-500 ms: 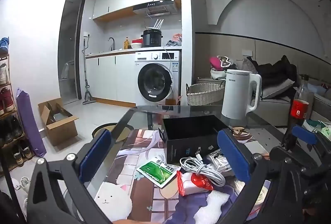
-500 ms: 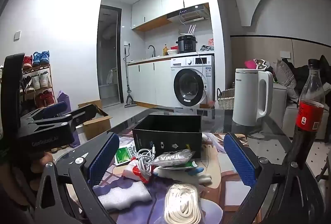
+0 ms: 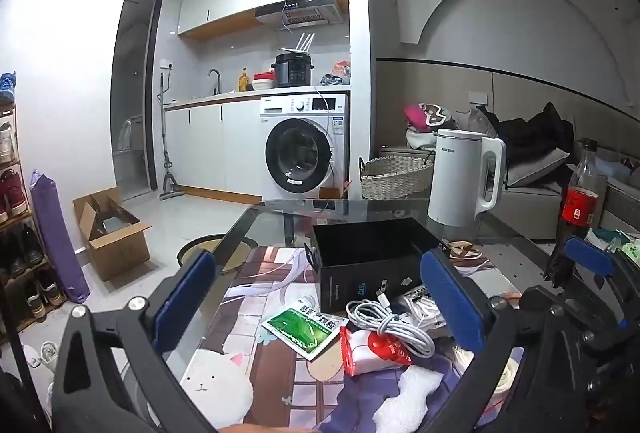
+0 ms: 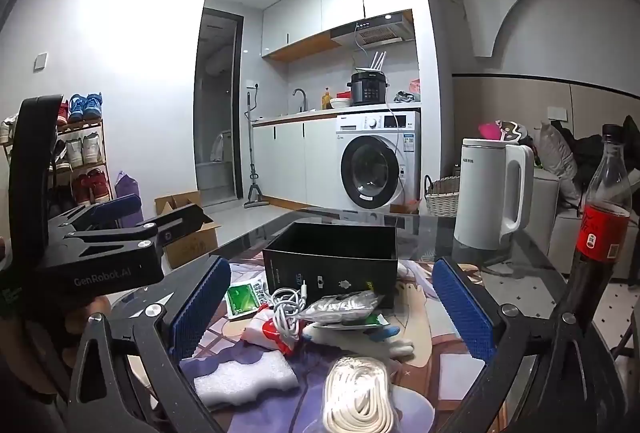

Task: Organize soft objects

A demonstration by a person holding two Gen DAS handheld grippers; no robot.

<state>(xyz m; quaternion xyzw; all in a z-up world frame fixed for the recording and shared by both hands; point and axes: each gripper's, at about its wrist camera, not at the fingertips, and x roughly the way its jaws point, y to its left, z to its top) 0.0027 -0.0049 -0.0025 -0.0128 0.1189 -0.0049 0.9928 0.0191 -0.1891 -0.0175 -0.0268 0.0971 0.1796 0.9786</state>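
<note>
An open black box (image 3: 372, 257) (image 4: 334, 263) stands on a printed mat on the glass table. In front of it lie a green sachet (image 3: 302, 327) (image 4: 242, 297), a coiled white cable (image 3: 390, 323) (image 4: 286, 307), a red-and-white pack (image 3: 374, 351), a clear bag (image 4: 344, 305), white foam (image 3: 412, 399) (image 4: 244, 381) and a coil of white cord (image 4: 358, 395). My left gripper (image 3: 320, 305) is open and empty above the pile. My right gripper (image 4: 330, 309) is open and empty, just right of the left one.
A white kettle (image 3: 464, 179) (image 4: 494, 193) stands behind the box at the right. A cola bottle (image 3: 576, 205) (image 4: 602, 229) stands at the right table edge. The glass table edge (image 3: 240, 229) runs at the left, with a cardboard box (image 3: 112, 233) on the floor beyond.
</note>
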